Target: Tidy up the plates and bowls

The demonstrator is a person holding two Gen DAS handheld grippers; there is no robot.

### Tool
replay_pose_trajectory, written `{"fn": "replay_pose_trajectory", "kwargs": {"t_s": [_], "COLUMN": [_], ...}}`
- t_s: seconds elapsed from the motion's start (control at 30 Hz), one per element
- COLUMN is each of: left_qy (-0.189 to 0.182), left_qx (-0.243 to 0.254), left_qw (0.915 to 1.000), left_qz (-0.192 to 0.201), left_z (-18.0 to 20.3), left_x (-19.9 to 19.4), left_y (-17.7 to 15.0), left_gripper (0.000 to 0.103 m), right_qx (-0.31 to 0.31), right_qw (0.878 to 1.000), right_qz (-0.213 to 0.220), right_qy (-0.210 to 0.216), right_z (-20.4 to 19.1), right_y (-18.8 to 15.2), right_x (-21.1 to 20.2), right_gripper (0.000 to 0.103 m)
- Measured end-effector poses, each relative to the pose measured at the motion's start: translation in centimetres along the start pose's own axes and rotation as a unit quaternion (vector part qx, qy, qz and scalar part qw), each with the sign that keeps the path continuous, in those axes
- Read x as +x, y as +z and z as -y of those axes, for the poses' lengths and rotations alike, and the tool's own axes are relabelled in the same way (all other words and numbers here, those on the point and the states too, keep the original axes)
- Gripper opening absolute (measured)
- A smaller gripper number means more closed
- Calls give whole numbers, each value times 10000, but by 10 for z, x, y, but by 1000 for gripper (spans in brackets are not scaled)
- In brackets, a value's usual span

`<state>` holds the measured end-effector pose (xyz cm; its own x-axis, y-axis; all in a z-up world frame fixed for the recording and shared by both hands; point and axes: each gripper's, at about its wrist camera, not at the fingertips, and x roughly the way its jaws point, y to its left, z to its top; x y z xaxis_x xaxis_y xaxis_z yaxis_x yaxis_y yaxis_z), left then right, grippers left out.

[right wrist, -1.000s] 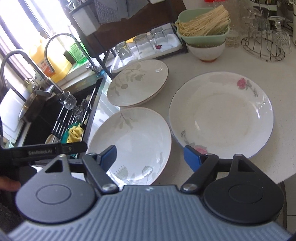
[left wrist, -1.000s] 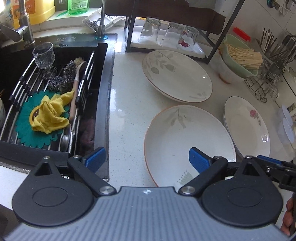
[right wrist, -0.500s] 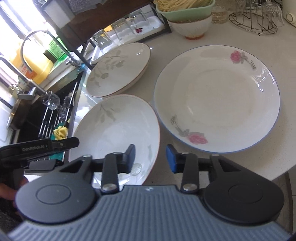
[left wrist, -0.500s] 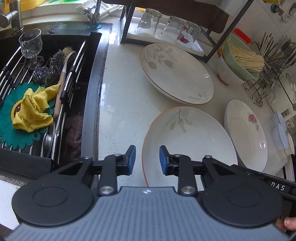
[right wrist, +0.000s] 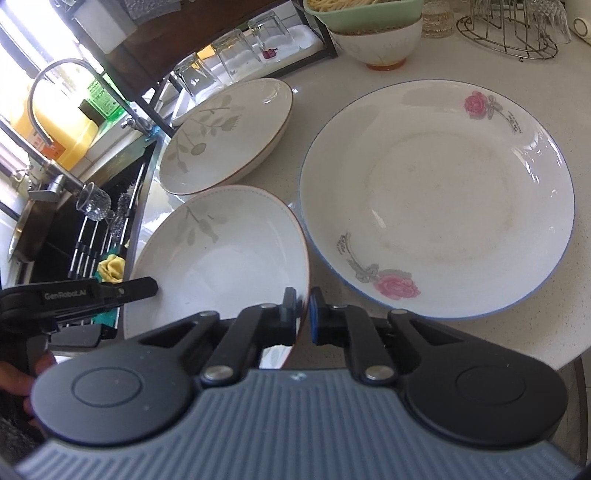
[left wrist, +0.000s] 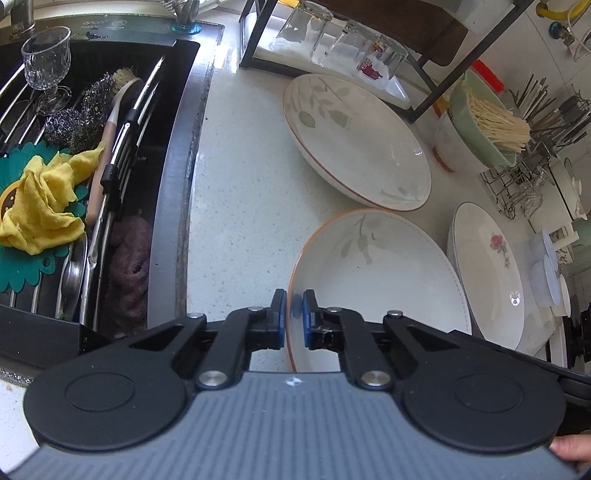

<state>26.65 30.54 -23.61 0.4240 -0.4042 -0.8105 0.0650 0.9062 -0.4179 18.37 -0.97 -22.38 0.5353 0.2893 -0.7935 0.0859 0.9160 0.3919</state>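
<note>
A white leaf-pattern plate with an orange rim [left wrist: 376, 273] [right wrist: 225, 258] lies nearest on the counter. My left gripper [left wrist: 294, 317] is shut on its left rim. My right gripper [right wrist: 303, 317] is shut on its right rim. The left gripper also shows in the right wrist view [right wrist: 122, 291]. A second leaf-pattern plate [left wrist: 354, 136] [right wrist: 225, 136] lies behind it. A larger rose-pattern plate with a blue rim [left wrist: 487, 273] [right wrist: 436, 206] lies to the right.
A black sink [left wrist: 173, 184] at left holds a rack, a wine glass [left wrist: 46, 66], scourers and a yellow cloth [left wrist: 40, 199]. Upturned glasses [left wrist: 347, 40] stand under a dark shelf. Stacked bowls with chopsticks [left wrist: 480, 129] and a wire rack [right wrist: 506, 33] stand at the back right.
Both grippers have closed from wide open onto opposite rims of the near leaf-pattern plate and moved in closer to it.
</note>
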Motion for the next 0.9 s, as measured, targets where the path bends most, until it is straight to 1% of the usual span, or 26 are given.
{"fn": "replay_pose_trajectory", "kwargs": {"t_s": [0.2, 0.33, 0.43, 0.67, 0.9], "left_qy": [-168, -217, -319, -479, -629], "left_qx": [-135, -193, -215, -213, -182], "left_qw": [9994, 9993, 9990, 9984, 9975], "left_qz": [-260, -241, -215, -220, -263], "left_z": [-6, -1, 4, 26, 53], "left_x": [-9, -25, -36, -47, -38], "left_y": [7, 16, 24, 38, 56], "left_gripper": [10, 10, 10, 10, 10], "right_qx": [73, -21, 44, 212, 307], "right_qw": [9999, 9998, 9996, 9990, 9983], "right_qz": [-118, -99, -89, 52, 230], "right_qy": [98, 165, 261, 399, 433], "right_z": [-2, -11, -11, -1, 23], "right_y": [6, 17, 24, 42, 60], "right_x": [-4, -15, -23, -39, -47], "right_gripper": [10, 10, 10, 10, 10]}}
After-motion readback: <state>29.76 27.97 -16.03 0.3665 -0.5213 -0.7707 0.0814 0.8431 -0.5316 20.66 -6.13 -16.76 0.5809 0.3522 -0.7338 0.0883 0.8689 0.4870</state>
